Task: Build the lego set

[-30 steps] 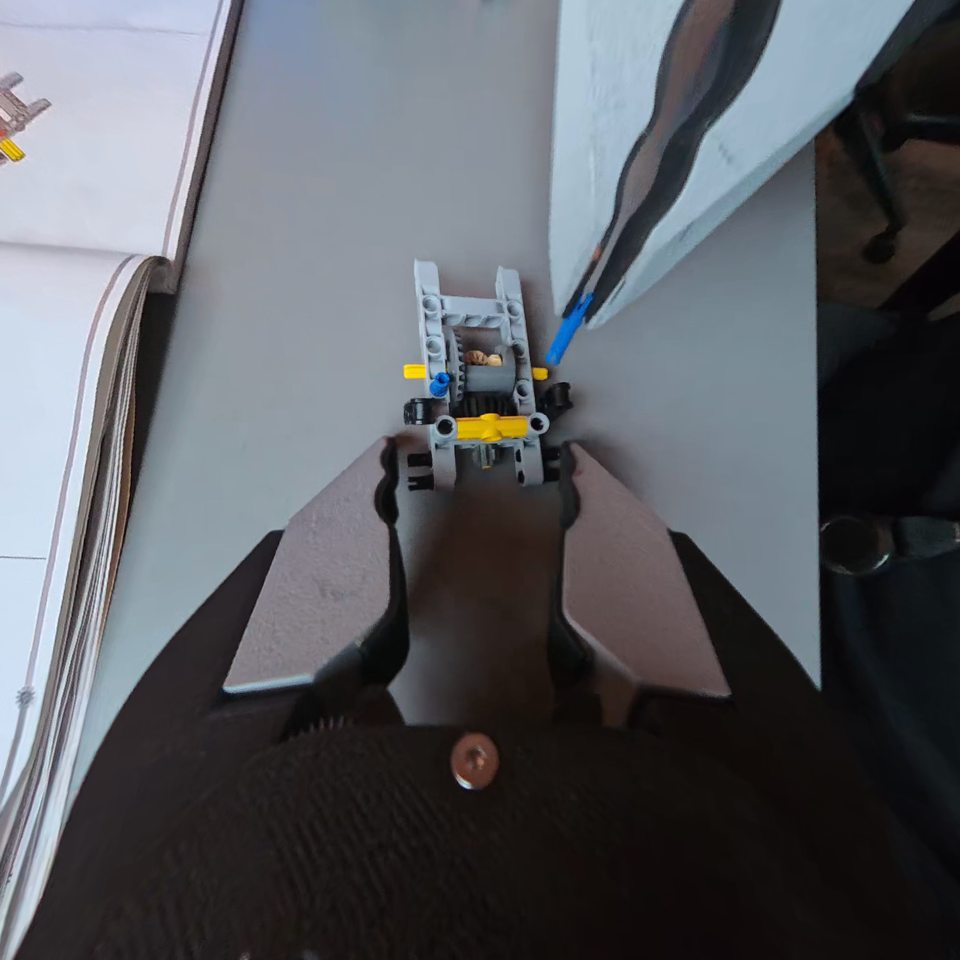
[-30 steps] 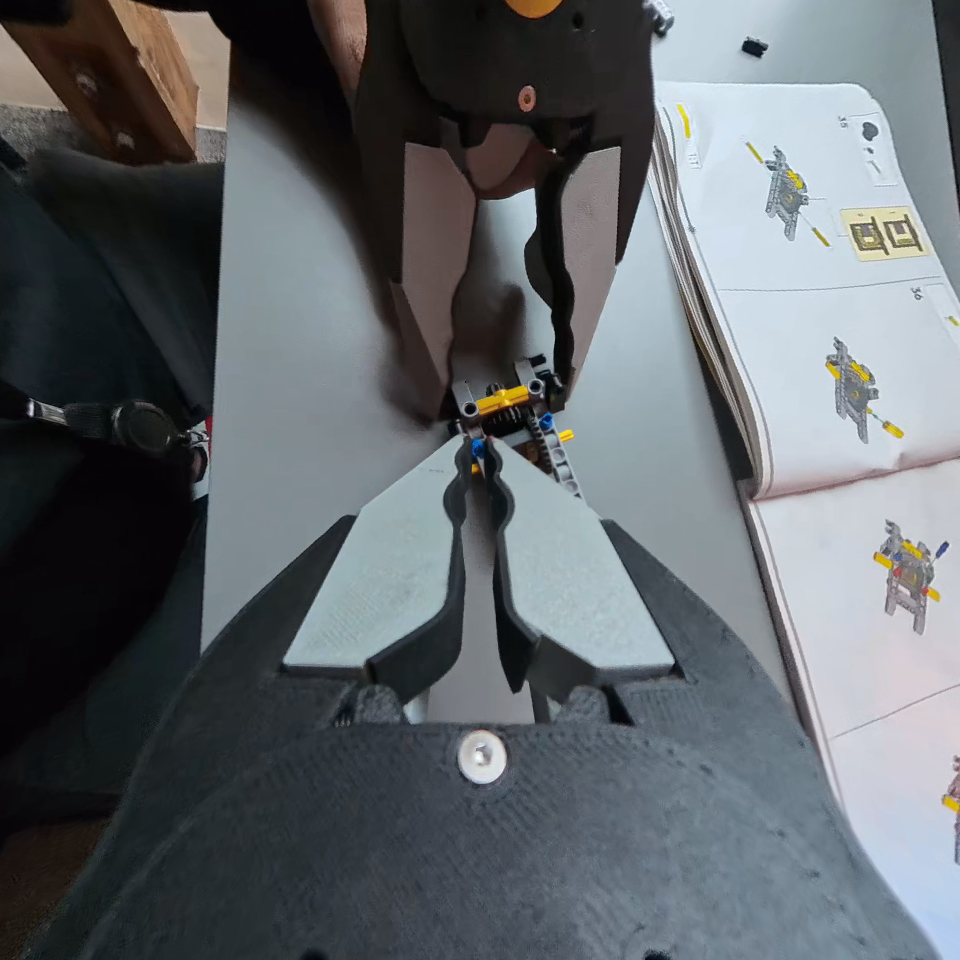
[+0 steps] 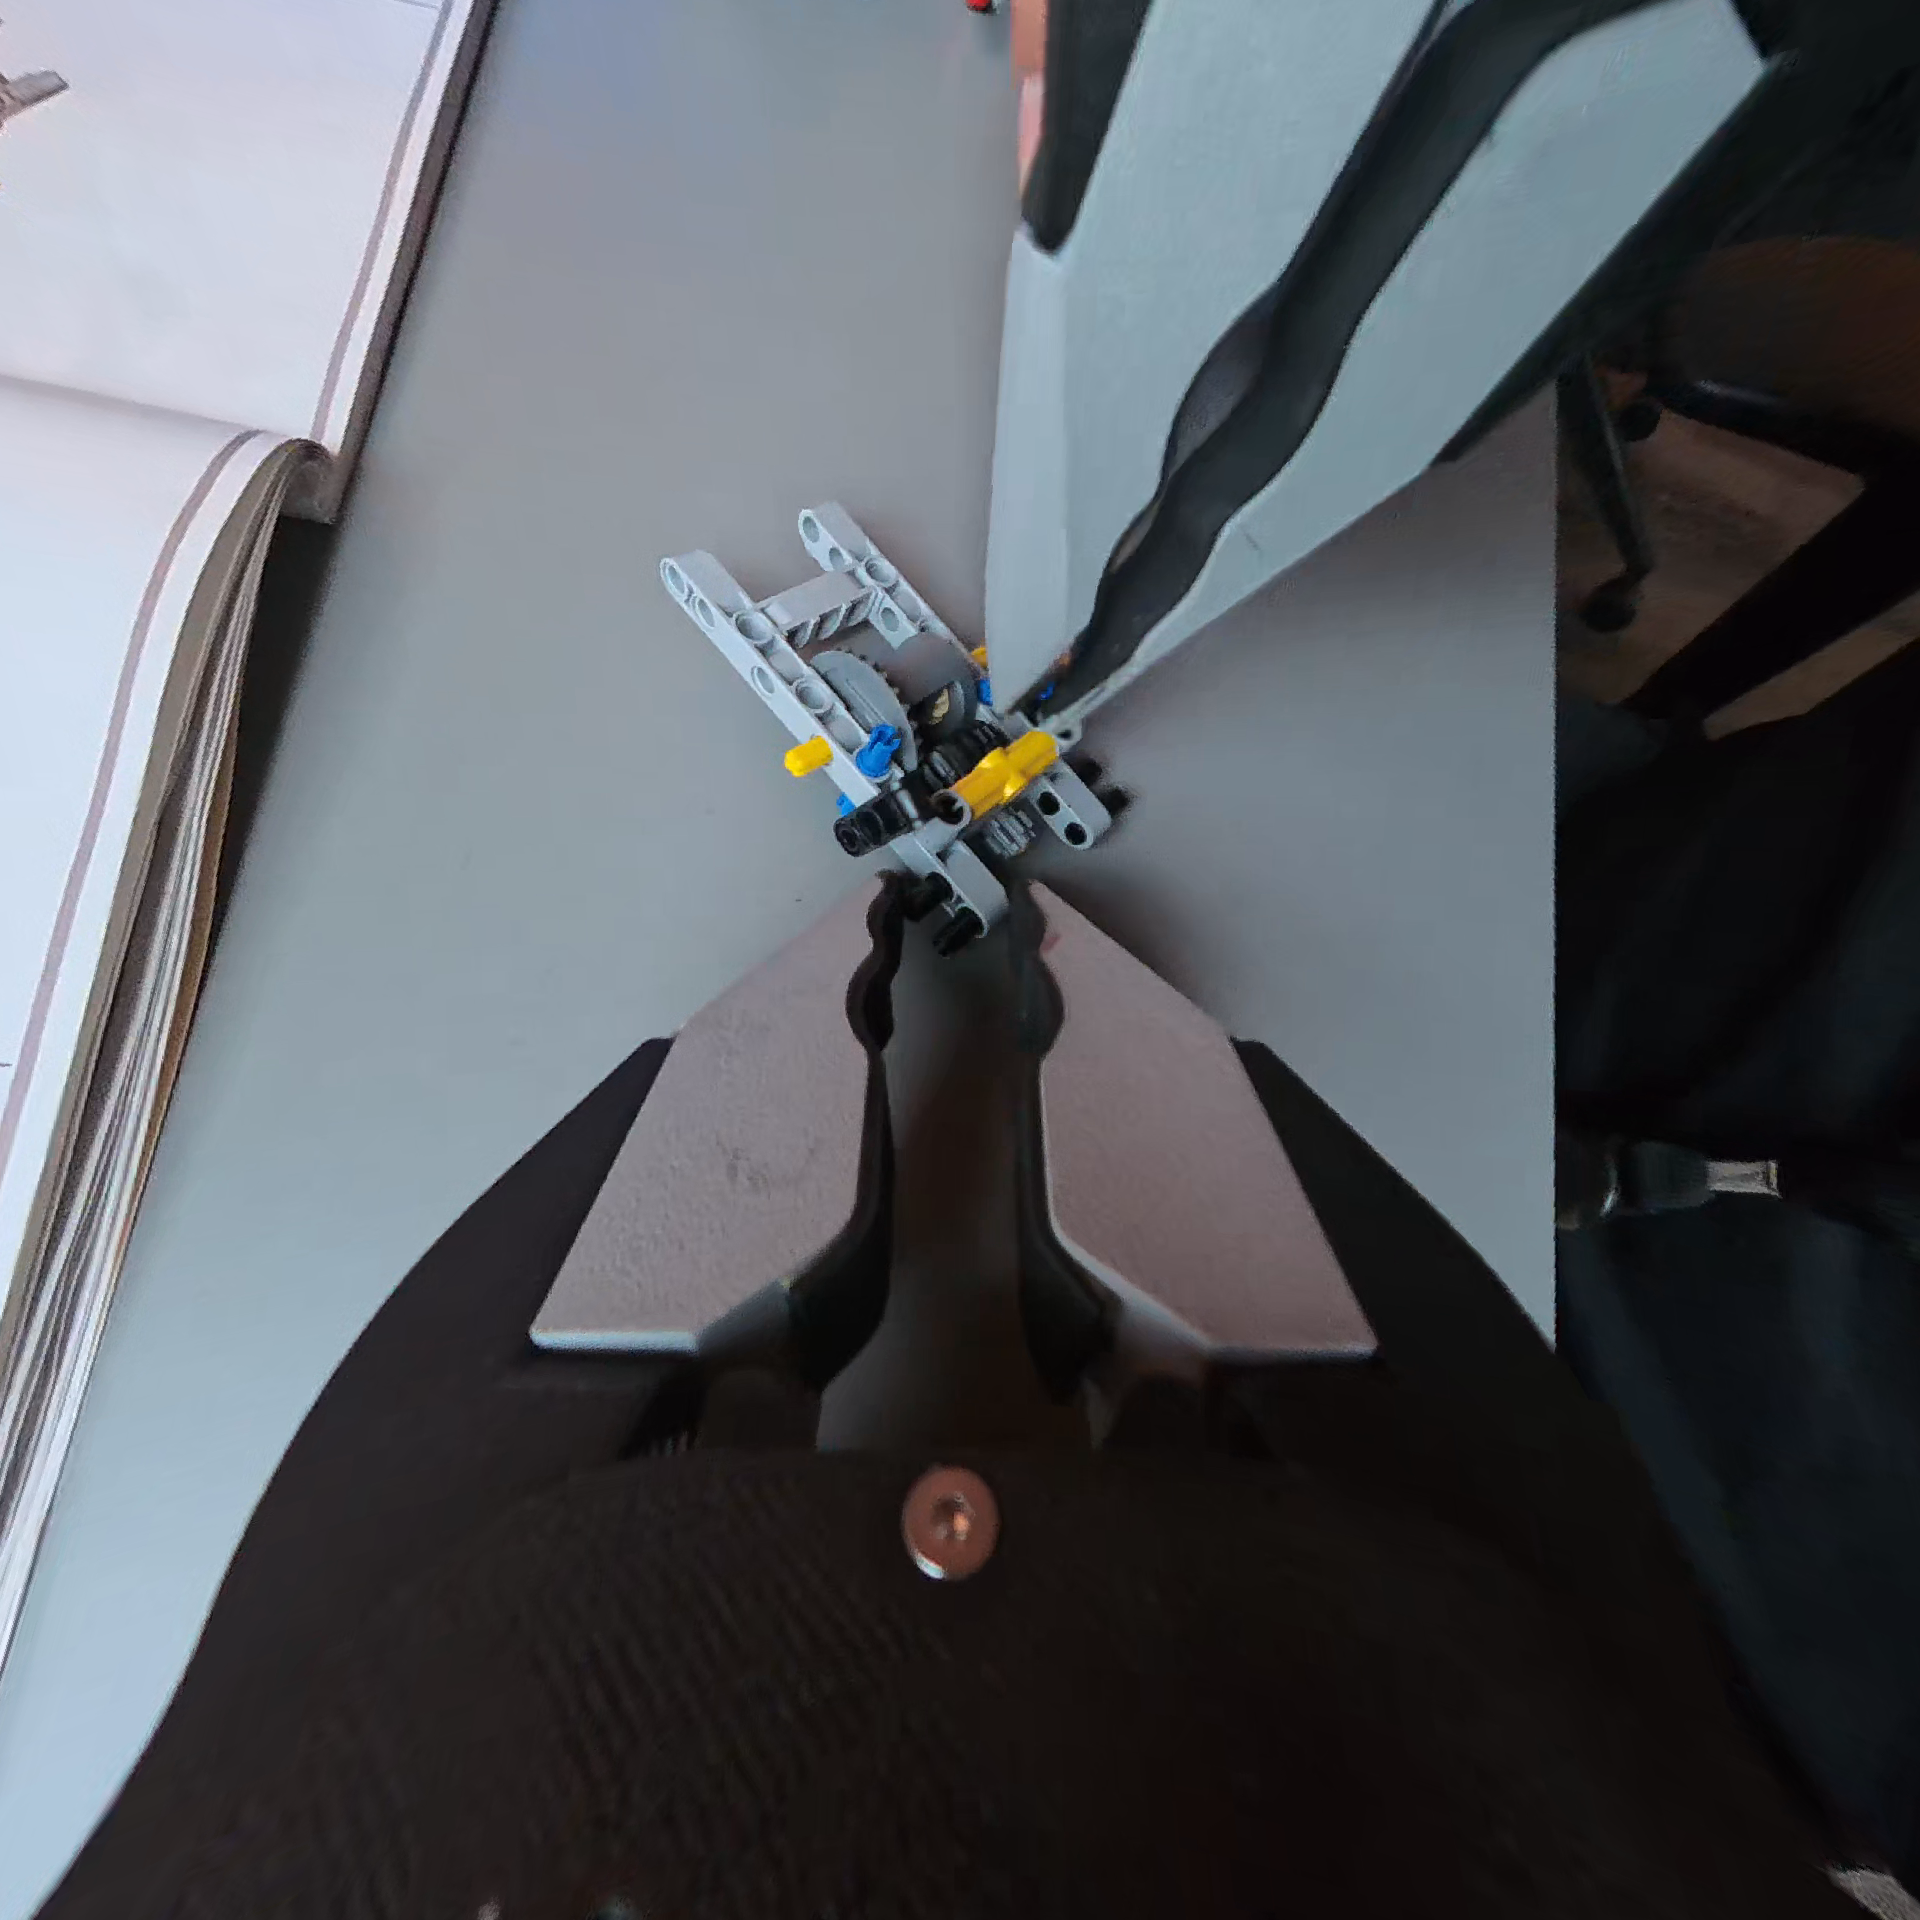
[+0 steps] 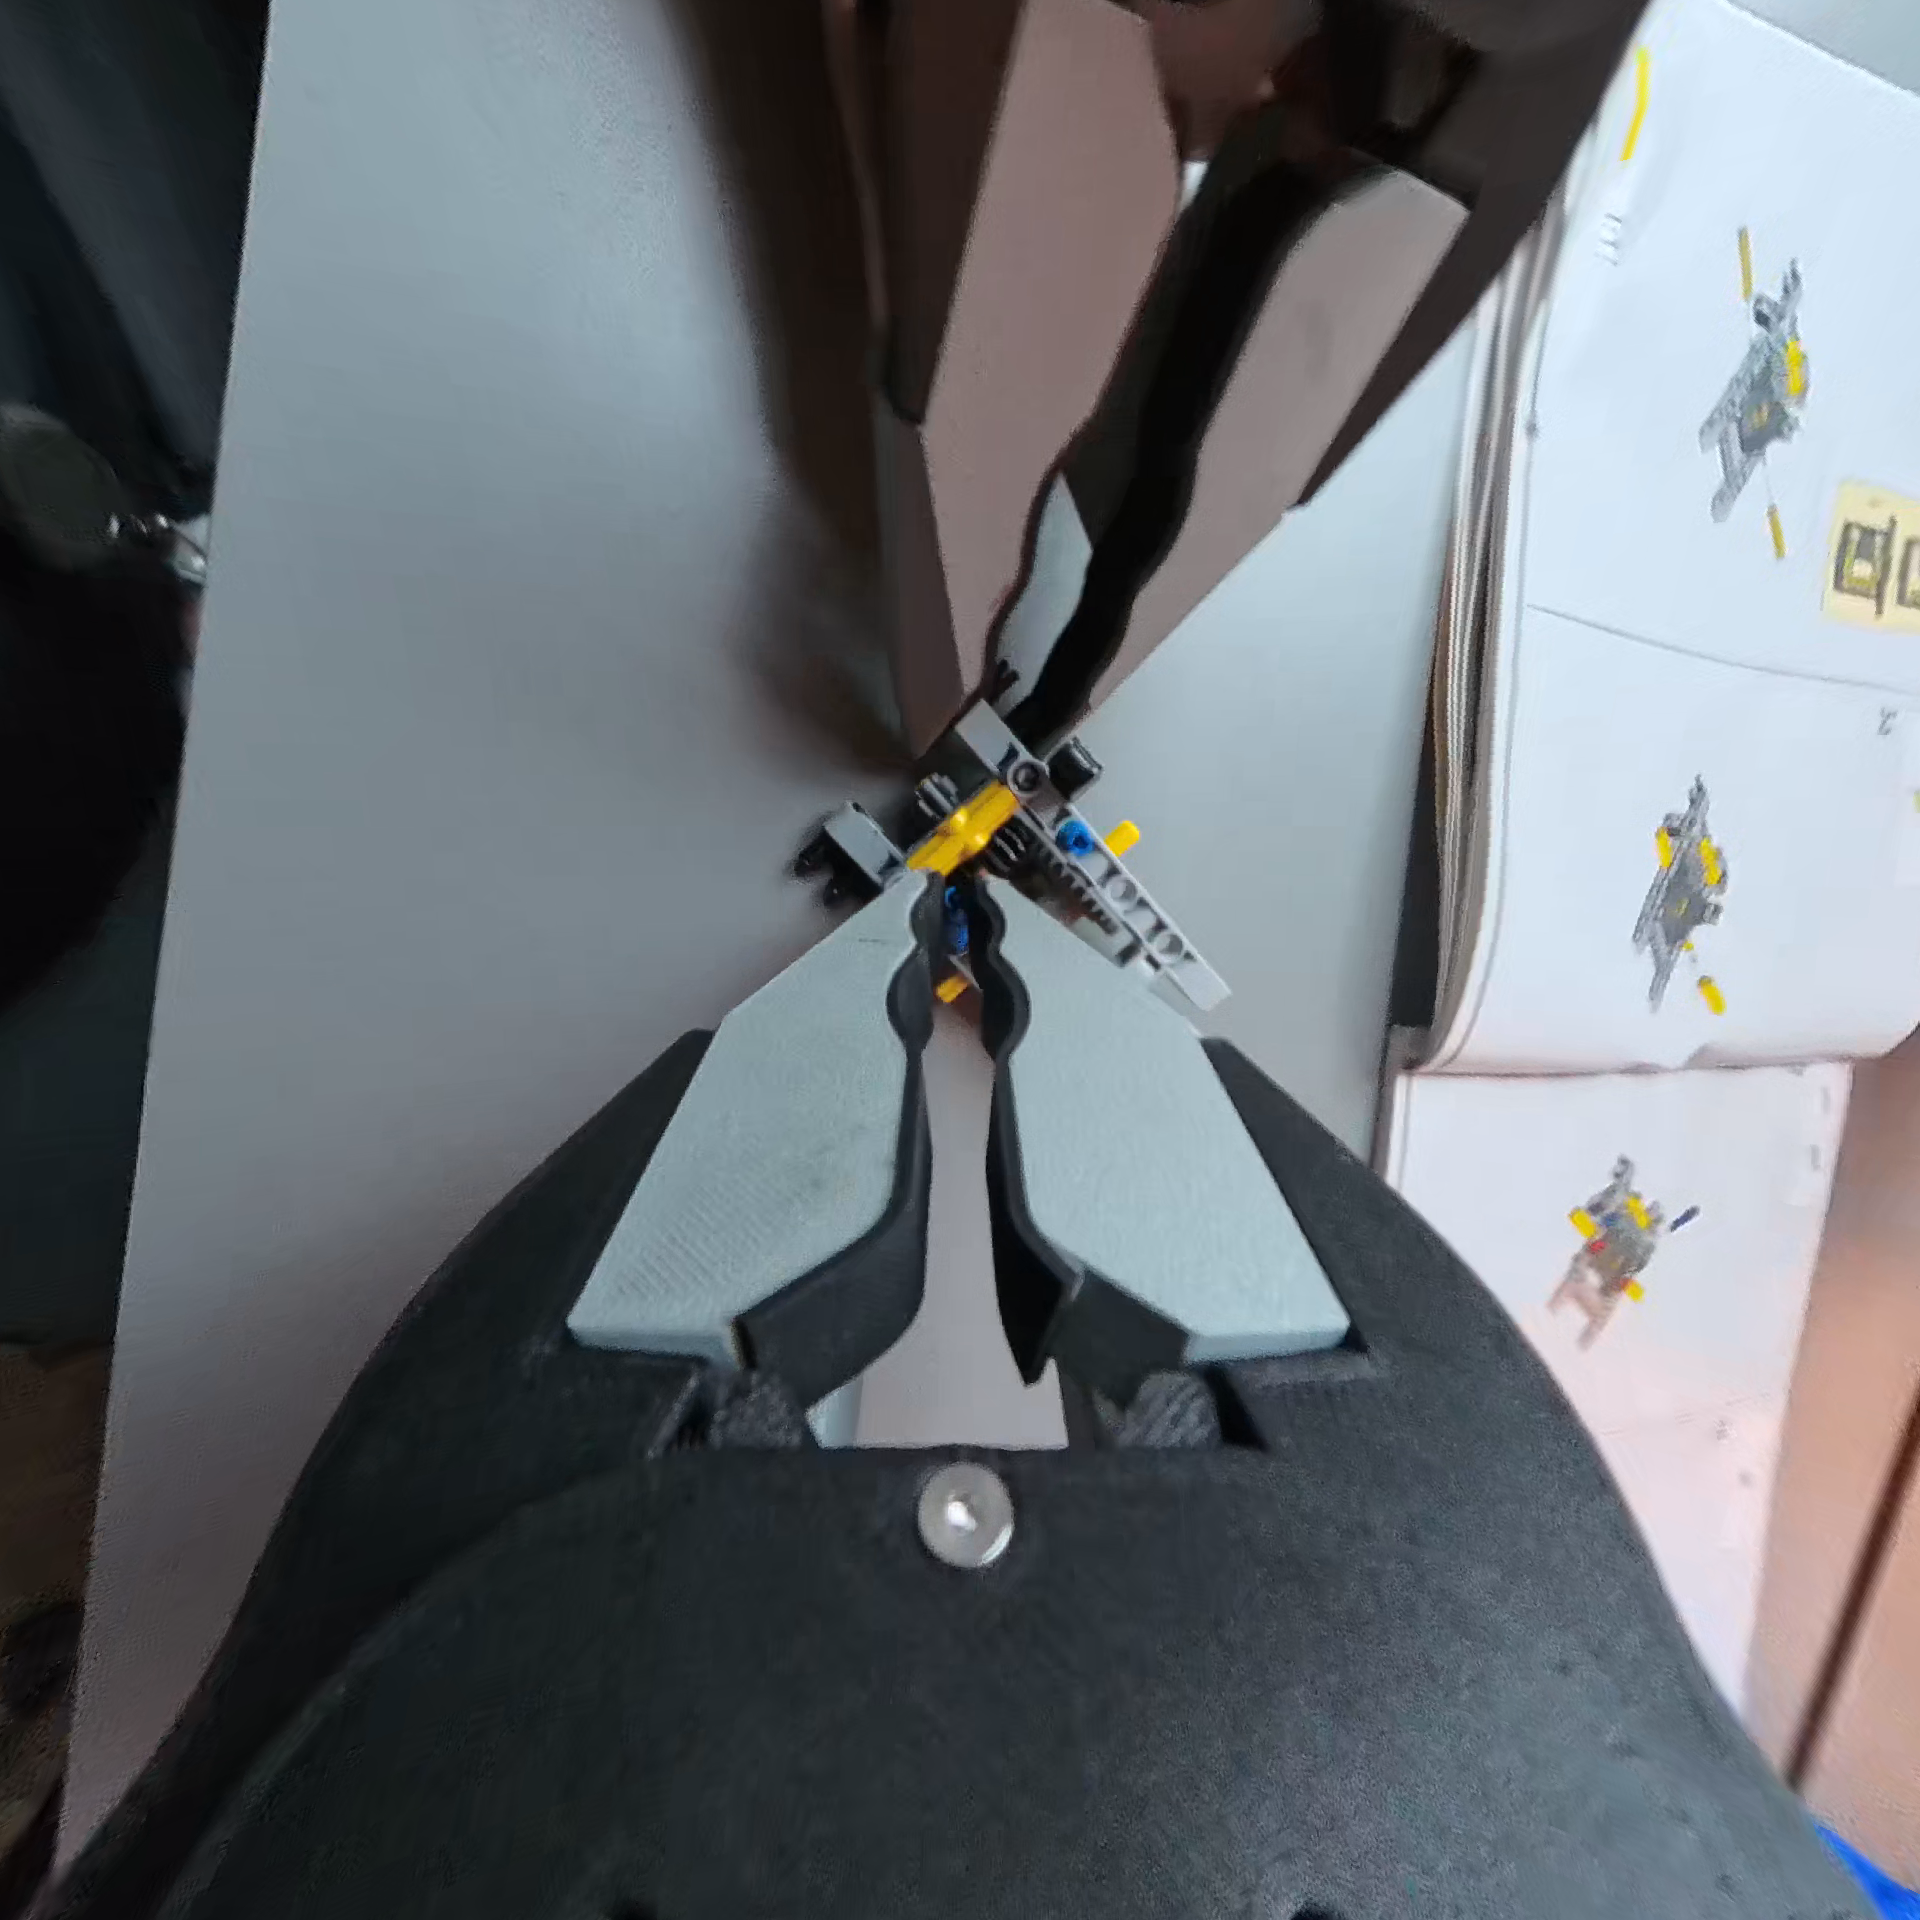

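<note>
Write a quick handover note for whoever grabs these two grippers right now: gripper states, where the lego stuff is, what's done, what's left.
Left gripper: shut on the near end of the lego assembly, apparently tilted on the grey table.
Right gripper: shut on a blue pin at the assembly's side.
Done: grey frame with gears and yellow connector.
Left: seat the pin, if it isn't, then follow the open instruction booklet.

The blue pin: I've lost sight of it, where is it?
In the right wrist view, the blue pin sits between the right gripper fingers, against the grey lego frame.
</note>
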Tool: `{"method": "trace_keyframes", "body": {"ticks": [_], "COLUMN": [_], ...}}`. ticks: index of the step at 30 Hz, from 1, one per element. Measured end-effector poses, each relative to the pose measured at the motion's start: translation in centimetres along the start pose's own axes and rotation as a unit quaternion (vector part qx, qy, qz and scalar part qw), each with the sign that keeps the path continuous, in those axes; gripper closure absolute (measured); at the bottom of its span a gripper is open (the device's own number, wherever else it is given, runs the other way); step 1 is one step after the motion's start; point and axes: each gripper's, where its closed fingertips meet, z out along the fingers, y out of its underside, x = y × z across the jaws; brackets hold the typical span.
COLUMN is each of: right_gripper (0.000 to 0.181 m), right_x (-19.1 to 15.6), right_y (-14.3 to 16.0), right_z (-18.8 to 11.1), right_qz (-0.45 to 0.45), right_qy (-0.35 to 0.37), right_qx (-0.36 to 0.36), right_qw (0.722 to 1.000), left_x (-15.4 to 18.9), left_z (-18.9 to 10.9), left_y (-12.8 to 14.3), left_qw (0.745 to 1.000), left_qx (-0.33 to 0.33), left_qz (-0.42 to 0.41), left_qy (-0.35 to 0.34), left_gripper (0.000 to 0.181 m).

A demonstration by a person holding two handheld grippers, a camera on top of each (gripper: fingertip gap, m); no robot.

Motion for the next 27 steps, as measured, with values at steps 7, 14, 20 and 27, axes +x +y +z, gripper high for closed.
{"method": "trace_keyframes", "body": {"ticks": [7, 14, 20, 27], "right_gripper": [0.180, 0.180, 0.180, 0.180], "right_x": [1.1, 1.3, 1.5, 1.4], "right_y": [-0.3, 0.7, 0.6, 0.9], "right_z": [-1.9, -0.8, -0.7, -0.5], "right_qz": [0.139, 0.206, 0.223, 0.186], "right_qy": [-0.004, 0.023, 0.028, 0.050], "right_qx": [0.145, 0.201, 0.222, 0.186], "right_qw": [0.980, 0.957, 0.949, 0.963], "left_x": [-0.6, -0.7, -0.6, -0.7], "left_z": [-0.2, -0.2, -0.2, -0.2], "left_y": [0.1, 0.1, 0.1, 0.1], "left_qw": [1.000, 1.000, 1.000, 0.999], "left_qx": [0.001, 0.002, 0.001, 0.001], "left_qz": [-0.028, -0.030, -0.026, -0.033], "left_qy": [0.000, 0.000, 0.000, 0.001], "left_gripper": [0.164, 0.164, 0.164, 0.164]}}
